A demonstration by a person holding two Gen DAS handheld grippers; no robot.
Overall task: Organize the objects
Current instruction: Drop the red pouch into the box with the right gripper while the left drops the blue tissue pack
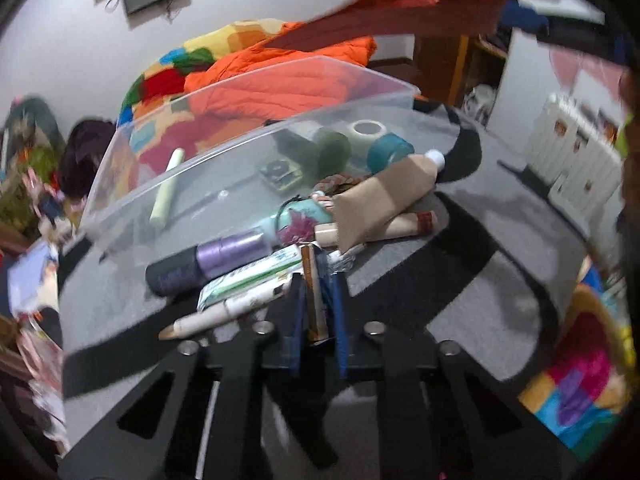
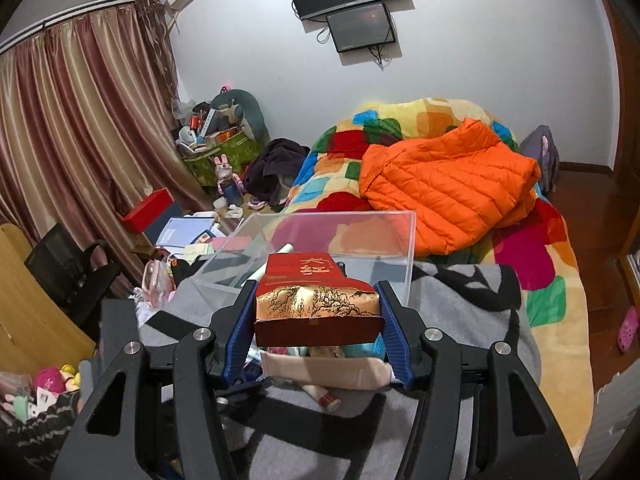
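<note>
Between my left jaws (image 1: 318,300) stands a thin gold-brown stick (image 1: 314,296), pinched end-on, its long axis running straight along the fingers away from the camera. My left jaws are closed on it. Ahead and slightly left, beyond the pile of tubes on the grey blanket (image 1: 460,312), sits the clear plastic bin (image 1: 256,92), its long side lying across my line of reach, so I judge the stick has to travel forward over the near wall. My right jaws (image 2: 316,320) grip a red-and-gold packet (image 2: 316,304) by its sides, and in the right wrist view the bin lies directly behind it, nearer to this hand.
</note>
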